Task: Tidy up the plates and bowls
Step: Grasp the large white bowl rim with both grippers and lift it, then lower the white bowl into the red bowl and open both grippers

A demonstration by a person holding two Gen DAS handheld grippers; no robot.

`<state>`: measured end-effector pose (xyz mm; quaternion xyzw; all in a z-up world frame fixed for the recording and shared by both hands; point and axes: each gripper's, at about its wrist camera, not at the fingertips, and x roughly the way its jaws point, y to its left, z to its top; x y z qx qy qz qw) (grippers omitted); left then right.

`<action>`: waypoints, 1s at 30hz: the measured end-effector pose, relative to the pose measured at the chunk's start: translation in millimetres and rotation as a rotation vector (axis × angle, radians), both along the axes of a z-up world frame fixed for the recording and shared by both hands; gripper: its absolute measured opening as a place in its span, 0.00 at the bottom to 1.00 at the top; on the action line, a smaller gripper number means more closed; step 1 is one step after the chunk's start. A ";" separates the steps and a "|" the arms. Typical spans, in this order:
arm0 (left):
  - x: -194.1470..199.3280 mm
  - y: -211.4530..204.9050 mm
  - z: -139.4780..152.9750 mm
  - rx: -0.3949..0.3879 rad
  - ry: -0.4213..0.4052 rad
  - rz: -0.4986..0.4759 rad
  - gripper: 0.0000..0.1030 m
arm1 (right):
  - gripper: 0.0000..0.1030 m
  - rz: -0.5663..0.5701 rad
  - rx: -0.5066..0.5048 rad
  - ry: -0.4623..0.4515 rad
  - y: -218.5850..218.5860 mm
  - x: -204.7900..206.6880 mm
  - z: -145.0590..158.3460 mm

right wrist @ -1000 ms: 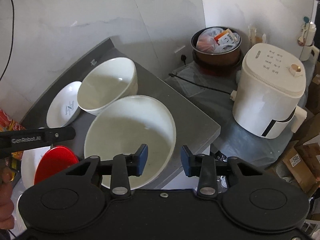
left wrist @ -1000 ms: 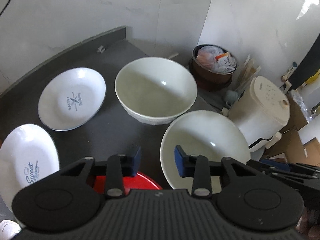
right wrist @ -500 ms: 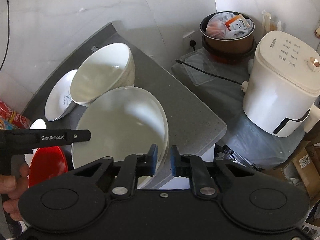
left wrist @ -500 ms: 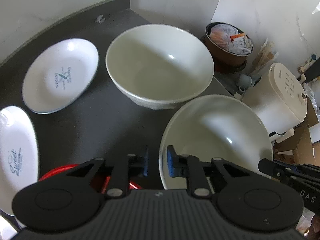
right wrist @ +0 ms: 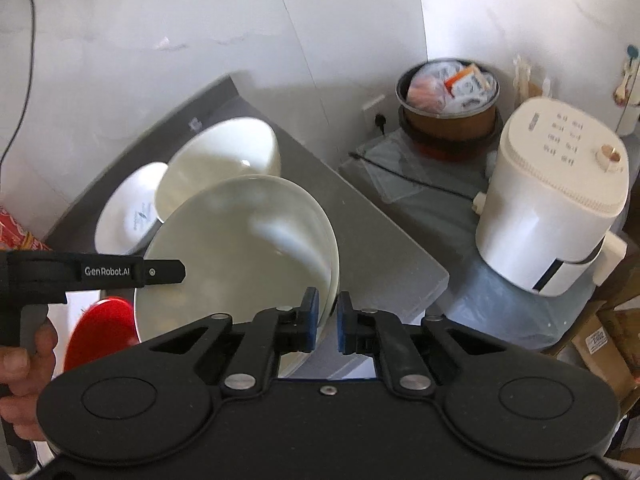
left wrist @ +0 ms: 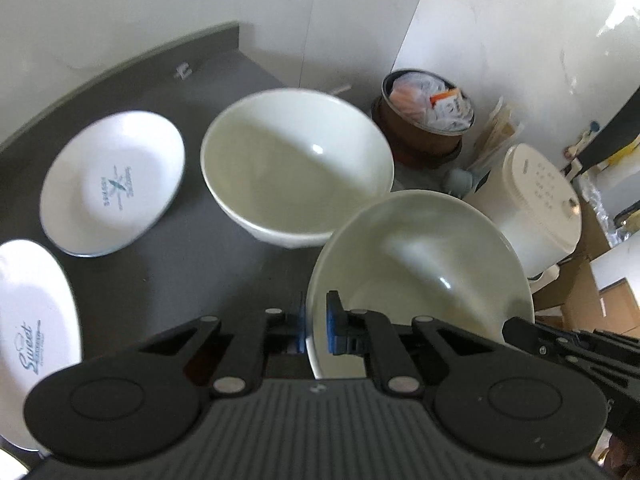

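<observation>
A wide white bowl (left wrist: 420, 280) is gripped at two spots on its rim. My left gripper (left wrist: 316, 328) is shut on the near left rim, and my right gripper (right wrist: 328, 320) is shut on the right rim of the same bowl (right wrist: 240, 256). The bowl looks tilted and raised off the dark counter (left wrist: 192, 264). Just behind it stands a deeper white bowl (left wrist: 296, 168). Left of that bowl lie a printed white plate (left wrist: 112, 180) and a second plate (left wrist: 32, 320). A red dish (right wrist: 104, 332) lies under the left gripper's body (right wrist: 92, 272).
The counter ends at a corner (right wrist: 436, 280) to the right. Beyond it, lower down, stand a white appliance (right wrist: 552, 208) and a brown pot (right wrist: 448, 96) full of packets. Cardboard boxes (right wrist: 600, 344) sit at far right. A hand (right wrist: 20, 364) holds the left gripper.
Both grippers went from open to shut on the near bowl's rim. The bowl has since risen and tilted toward the deeper bowl.
</observation>
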<state>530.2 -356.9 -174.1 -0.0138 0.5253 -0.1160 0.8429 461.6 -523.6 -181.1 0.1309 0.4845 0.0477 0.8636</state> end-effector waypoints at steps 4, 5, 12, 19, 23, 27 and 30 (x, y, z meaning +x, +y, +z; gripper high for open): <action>-7.2 10.5 18.5 -0.006 -0.035 -0.003 0.09 | 0.09 -0.003 -0.009 -0.039 10.0 -5.2 15.9; -8.6 13.9 23.1 -0.008 -0.045 -0.001 0.09 | 0.09 -0.001 -0.011 -0.051 13.5 -6.3 20.3; -25.4 45.1 52.2 -0.024 -0.105 0.035 0.09 | 0.09 0.024 -0.017 -0.119 35.8 -13.9 44.7; -43.9 77.6 62.4 -0.046 -0.122 0.102 0.09 | 0.09 0.056 -0.019 -0.154 65.2 -21.6 61.1; -55.7 93.6 65.0 -0.052 -0.129 0.128 0.09 | 0.09 0.076 -0.023 -0.156 82.0 -27.7 65.7; -67.1 108.9 64.6 -0.051 -0.125 0.154 0.09 | 0.09 0.104 -0.035 -0.155 97.5 -32.5 65.4; -73.0 121.2 63.2 -0.050 -0.118 0.164 0.09 | 0.09 0.120 -0.041 -0.146 109.1 -36.7 64.9</action>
